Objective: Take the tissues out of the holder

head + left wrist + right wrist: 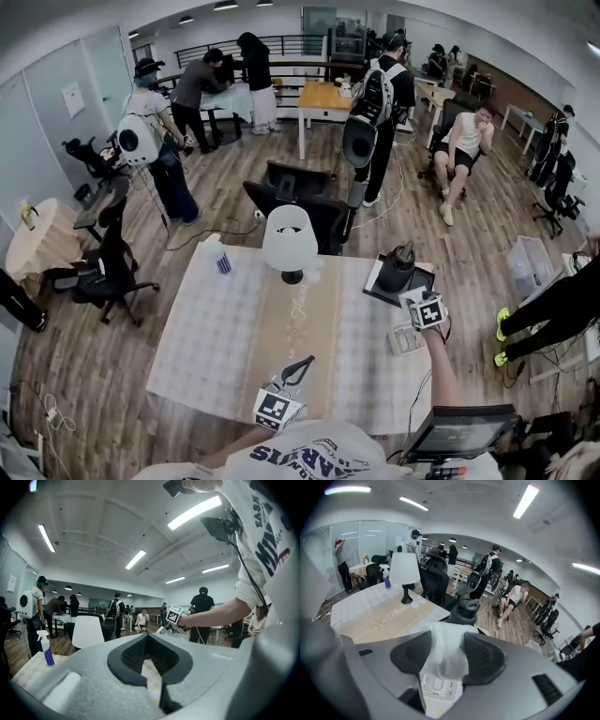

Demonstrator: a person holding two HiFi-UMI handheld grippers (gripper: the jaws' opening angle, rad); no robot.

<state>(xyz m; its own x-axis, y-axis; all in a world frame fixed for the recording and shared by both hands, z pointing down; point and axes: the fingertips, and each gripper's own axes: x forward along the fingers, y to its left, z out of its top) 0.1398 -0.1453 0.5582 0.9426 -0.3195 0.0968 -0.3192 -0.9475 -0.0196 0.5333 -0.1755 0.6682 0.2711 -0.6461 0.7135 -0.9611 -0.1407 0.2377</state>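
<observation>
My right gripper [446, 641] is shut on a white tissue [445, 656] that bunches up between its dark pads. Right under the jaws lies the white tissue holder [437, 687], and the tissue's lower end still reaches down to it. In the head view this right gripper [414, 326] hangs over the holder [403, 341] near the table's right edge. My left gripper [305, 362] rests at the table's near edge with its jaws brought to a point and nothing in them. The left gripper [146, 637] looks across the table toward the right one.
A white lamp [289, 239] stands at the table's far middle and a spray bottle [223, 262] at its far left corner. A black tray [375, 286] with a dark jug sits just beyond the holder. Office chairs [300, 202] and several people stand behind the table.
</observation>
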